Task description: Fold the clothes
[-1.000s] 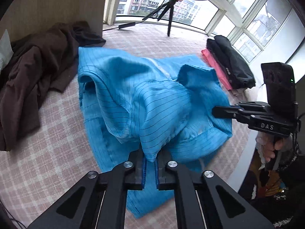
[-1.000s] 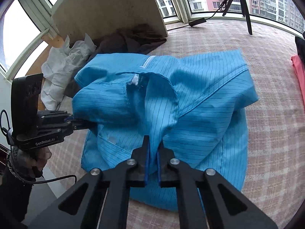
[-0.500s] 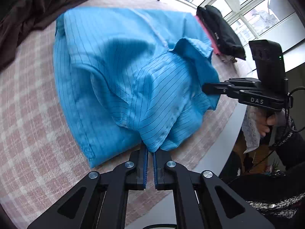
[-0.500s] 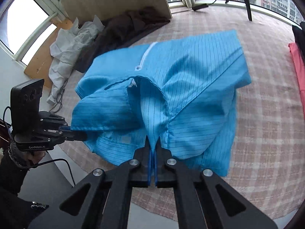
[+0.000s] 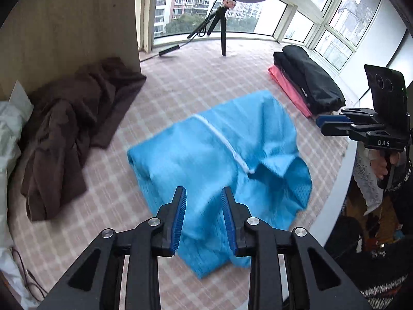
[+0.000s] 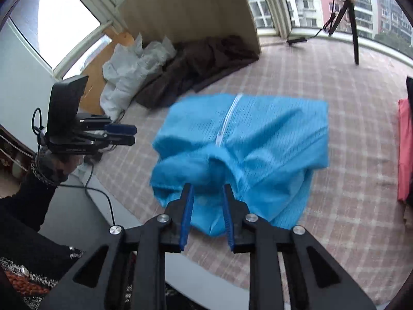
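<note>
A bright blue pinstriped garment (image 5: pixel 219 152) with a white zip lies in a loose, part-folded heap on the pink checked table cover (image 5: pixel 180 85). Its near edge is blurred. My left gripper (image 5: pixel 202 191) hovers above that near edge, jaws opening, blue pads clear of the cloth. In the right wrist view the same garment (image 6: pixel 271 139) lies below my right gripper (image 6: pixel 206 188), whose jaws are also opening with nothing pressed between them. Each gripper shows in the other's view, hand-held: the right gripper (image 5: pixel 321 125) at the table's right edge, the left gripper (image 6: pixel 134 134) at its left.
A brown garment heap (image 5: pixel 64 129) lies at the left by a wooden board (image 5: pixel 64 25). White bags (image 6: pixel 129 72) sit behind it. Folded black clothes (image 5: pixel 309 85) on a pink piece (image 5: pixel 286 87) sit at the far right. A ring-light tripod (image 5: pixel 222 33) stands by the windows.
Both grippers were shut on blue cloth and have opened and let it go. The garment has dropped onto the table, and both grippers have lifted back from it.
</note>
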Action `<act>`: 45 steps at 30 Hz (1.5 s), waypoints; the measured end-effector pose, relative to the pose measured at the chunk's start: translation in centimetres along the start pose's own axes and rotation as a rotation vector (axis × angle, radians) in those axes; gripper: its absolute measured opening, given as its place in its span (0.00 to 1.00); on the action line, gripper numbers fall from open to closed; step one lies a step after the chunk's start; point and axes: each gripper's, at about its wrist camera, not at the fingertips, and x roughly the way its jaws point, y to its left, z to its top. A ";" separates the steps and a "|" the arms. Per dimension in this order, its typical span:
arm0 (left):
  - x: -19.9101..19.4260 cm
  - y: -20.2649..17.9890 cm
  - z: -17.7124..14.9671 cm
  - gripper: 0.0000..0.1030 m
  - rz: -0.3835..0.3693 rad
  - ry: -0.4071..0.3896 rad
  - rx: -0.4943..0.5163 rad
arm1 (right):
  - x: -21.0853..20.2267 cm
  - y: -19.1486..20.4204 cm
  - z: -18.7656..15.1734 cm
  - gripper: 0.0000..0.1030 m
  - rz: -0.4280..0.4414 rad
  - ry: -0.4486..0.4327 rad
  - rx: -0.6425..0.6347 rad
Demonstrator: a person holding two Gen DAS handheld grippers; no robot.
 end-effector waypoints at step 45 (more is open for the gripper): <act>8.2 -10.9 -10.0 0.43 -0.276 0.074 0.040 | 7.6 1.8 -2.1 0.49 -0.002 0.151 -0.280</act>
